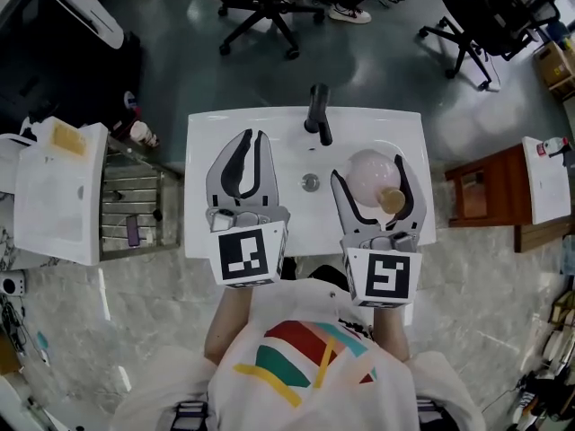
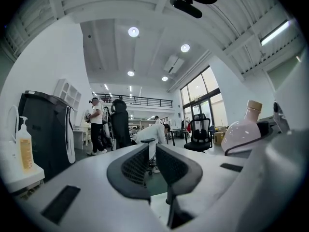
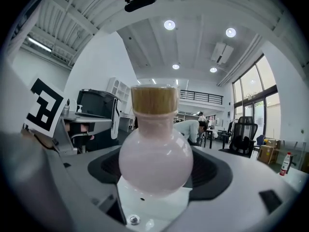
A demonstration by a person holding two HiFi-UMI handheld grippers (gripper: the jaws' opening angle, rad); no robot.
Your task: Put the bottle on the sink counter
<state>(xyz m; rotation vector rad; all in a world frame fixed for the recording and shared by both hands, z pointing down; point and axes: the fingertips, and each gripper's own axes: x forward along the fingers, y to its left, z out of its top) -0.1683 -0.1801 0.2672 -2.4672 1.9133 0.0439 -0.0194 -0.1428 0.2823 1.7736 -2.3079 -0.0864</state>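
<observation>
both grippers reach forward side by side over the white sink counter point(image 1: 225, 128), held low in front of the person's chest. the left gripper point(image 1: 254, 136) points at the counter's left part, left of the black faucet point(image 1: 317, 110), its jaws drawn together to a thin slit with nothing in them. the right gripper point(image 1: 368, 170) has its jaws spread round the pale pink round bottle point(image 3: 155, 161), one pad against each side of the belly. the bottle sits over the right part of the basin, right of the drain point(image 1: 310, 182), its tan stopper point(image 1: 392, 198) leaning back toward the person. whether its base touches the sink cannot be told. the print that shows is a black-and-white square marker on the left cube point(image 1: 249, 256) and the right cube point(image 1: 384, 278).
</observation>
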